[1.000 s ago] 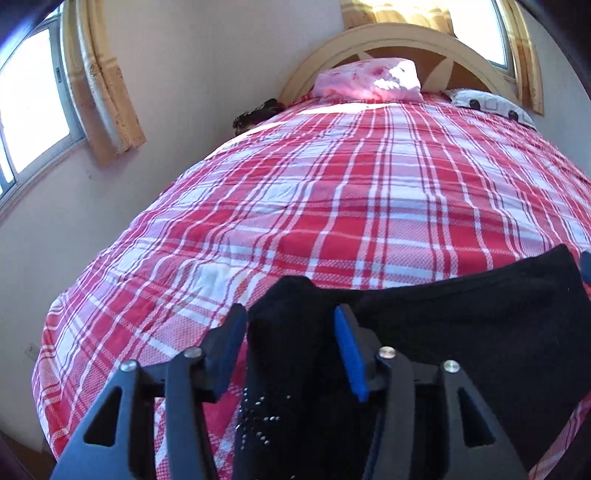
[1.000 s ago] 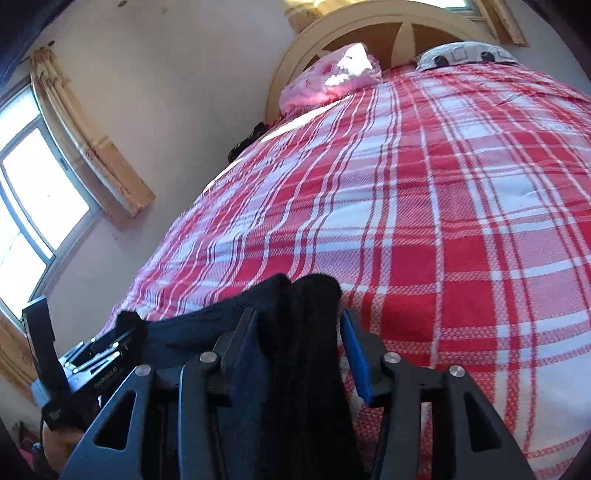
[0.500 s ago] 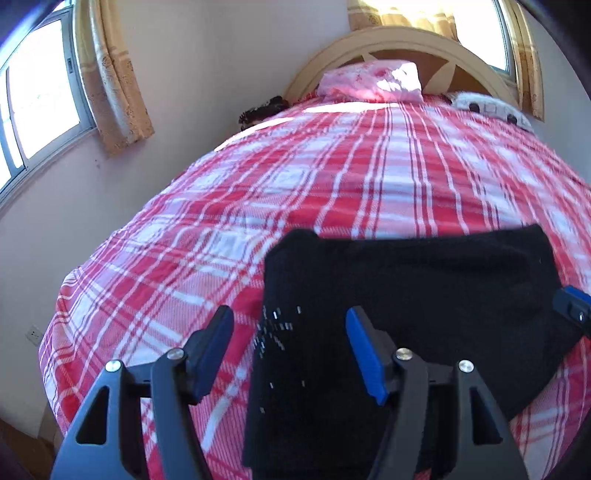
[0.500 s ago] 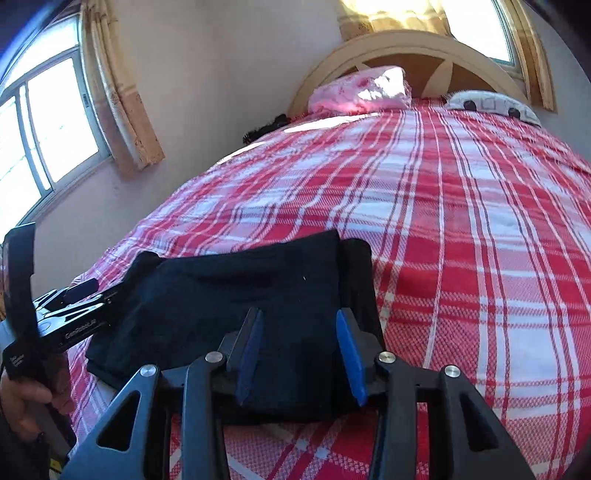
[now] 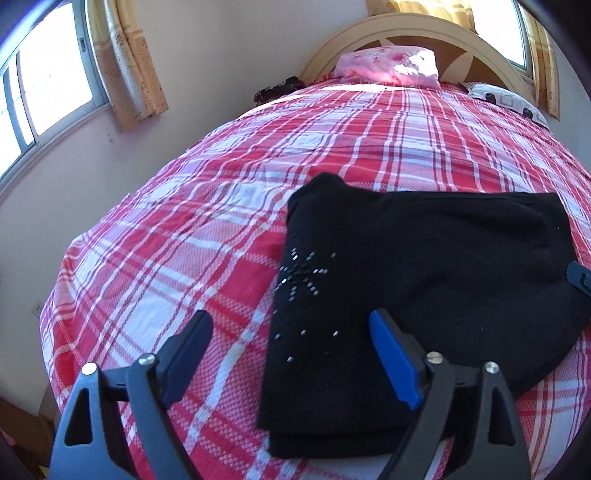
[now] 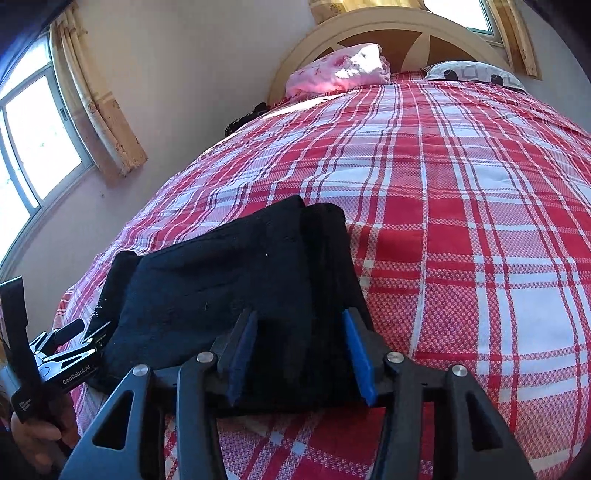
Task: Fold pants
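Observation:
Folded black pants with a small studded star pattern lie flat on the red plaid bedspread. My left gripper hovers over their left end, its jaws opening wide; the pads touch nothing. In the right wrist view the pants show their stacked right edge. My right gripper straddles that edge. Its jaws are opening with cloth between them, and the pads do not visibly press. A hand holds the left gripper's body at the lower left.
A pink pillow and a white patterned pillow rest against the arched headboard. Wall, window and curtain run along the bed's left side. A dark object lies at the far left edge. Bare bedspread stretches beyond the pants.
The pants went from bunched up inside both grippers to lying flat on the bed. The left jaws spread wide. Both grippers drew back toward the near edge.

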